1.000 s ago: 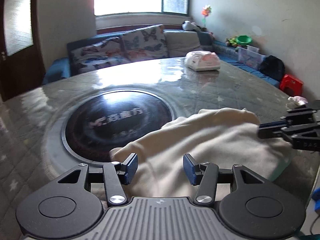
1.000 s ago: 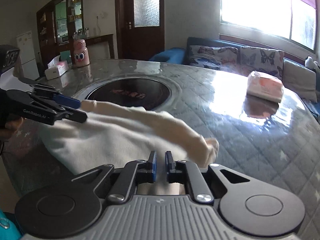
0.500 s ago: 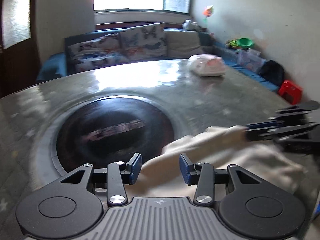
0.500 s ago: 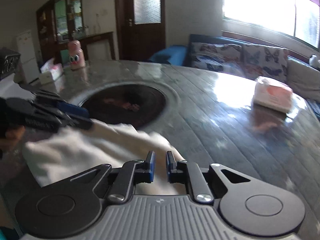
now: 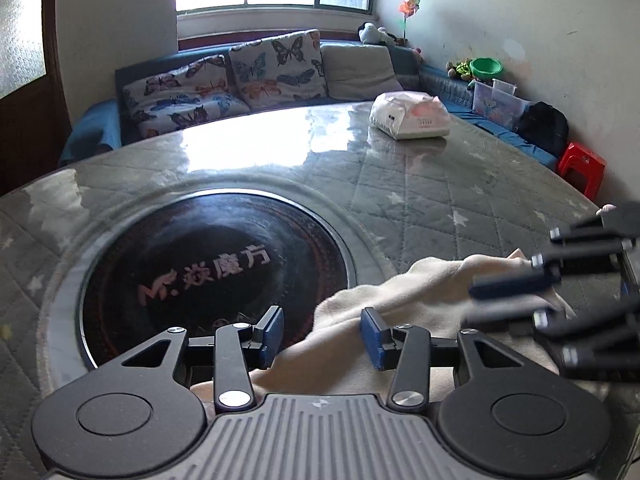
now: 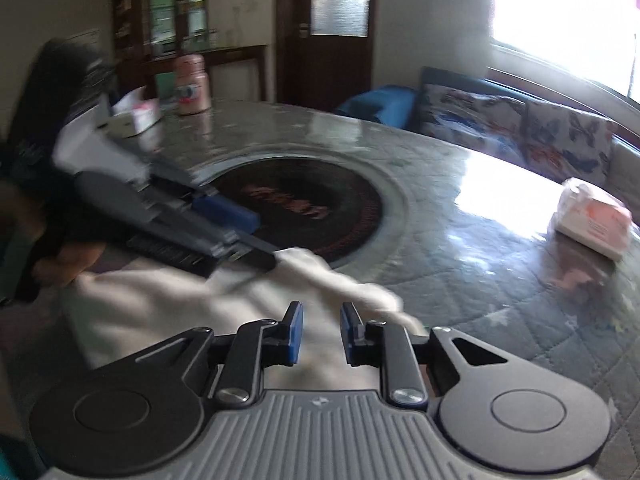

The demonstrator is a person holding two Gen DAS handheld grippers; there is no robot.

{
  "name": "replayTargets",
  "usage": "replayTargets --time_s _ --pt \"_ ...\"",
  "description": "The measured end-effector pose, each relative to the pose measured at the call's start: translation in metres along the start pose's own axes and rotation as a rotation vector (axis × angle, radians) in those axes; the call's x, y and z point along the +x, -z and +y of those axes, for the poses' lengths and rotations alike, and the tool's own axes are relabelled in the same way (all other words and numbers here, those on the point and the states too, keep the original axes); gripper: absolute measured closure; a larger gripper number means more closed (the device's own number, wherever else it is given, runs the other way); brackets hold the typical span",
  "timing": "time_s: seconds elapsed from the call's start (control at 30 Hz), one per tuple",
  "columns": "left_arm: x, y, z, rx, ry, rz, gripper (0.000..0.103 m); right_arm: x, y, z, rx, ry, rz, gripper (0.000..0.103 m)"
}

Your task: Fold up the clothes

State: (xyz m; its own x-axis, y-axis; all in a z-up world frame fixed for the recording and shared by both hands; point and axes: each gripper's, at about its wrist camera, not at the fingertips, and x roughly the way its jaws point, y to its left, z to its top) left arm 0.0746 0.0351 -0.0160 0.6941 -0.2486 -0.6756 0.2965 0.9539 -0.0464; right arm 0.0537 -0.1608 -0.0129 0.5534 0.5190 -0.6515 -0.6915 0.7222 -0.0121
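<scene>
Cream cloth (image 5: 404, 304) lay bunched on the near edge of the round table (image 5: 420, 184), beside the dark circular inset (image 5: 216, 276) at its centre. In the left wrist view, the left gripper (image 5: 322, 338) hung over the cloth's near fold with its jaws spread; the blue pads stood clear of the fabric on both sides, the cloth passing below and between them without being pinched. To the right, the right gripper (image 5: 516, 300) reached in from the frame edge, blurred, its fingers lying over the far end of the cloth. Farther back on the table sat a white and pink packet (image 5: 410, 116), and behind the table ran a blue sofa with butterfly cushions (image 5: 276, 66). A red stool (image 5: 582, 168) stood by the wall on the right.

In the right wrist view, the cloth (image 6: 168, 304) spread from the left edge towards the gripper, one narrow end trailing to the right in front of the pads. The right gripper (image 6: 320, 334) had its jaws opening, a gap showing between the blue pads, with cloth under them but not clamped. The left gripper (image 6: 240, 236) came in from the left, blurred, its tips at the cloth's upper edge near the inset (image 6: 296, 204). A pink bottle (image 6: 192, 86) stood at the table's far side.
</scene>
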Motion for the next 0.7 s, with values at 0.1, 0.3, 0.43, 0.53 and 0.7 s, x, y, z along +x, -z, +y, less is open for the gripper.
replayTargets --time_s 0.1,0.3,0.43,0.53,0.7 --pt "-0.002 -0.003 0.0 0.004 0.008 0.009 0.059 0.003 0.002 0.016 -0.023 -0.03 0.011 0.083" --pt "0.012 -0.002 0.01 0.022 0.024 0.08 0.057 -0.008 0.009 0.048 -0.09 -0.093 0.017 0.081" --pt "0.014 -0.001 0.02 0.007 0.046 0.087 0.056 -0.011 0.009 0.067 -0.159 -0.134 0.004 0.08" --pt "0.011 -0.001 0.019 0.015 0.039 0.086 0.056 0.001 -0.002 0.07 -0.151 -0.132 -0.022 0.08" --pt "0.012 0.0 0.021 0.029 0.029 0.084 0.056 0.016 -0.008 0.091 -0.163 -0.241 -0.011 0.081"
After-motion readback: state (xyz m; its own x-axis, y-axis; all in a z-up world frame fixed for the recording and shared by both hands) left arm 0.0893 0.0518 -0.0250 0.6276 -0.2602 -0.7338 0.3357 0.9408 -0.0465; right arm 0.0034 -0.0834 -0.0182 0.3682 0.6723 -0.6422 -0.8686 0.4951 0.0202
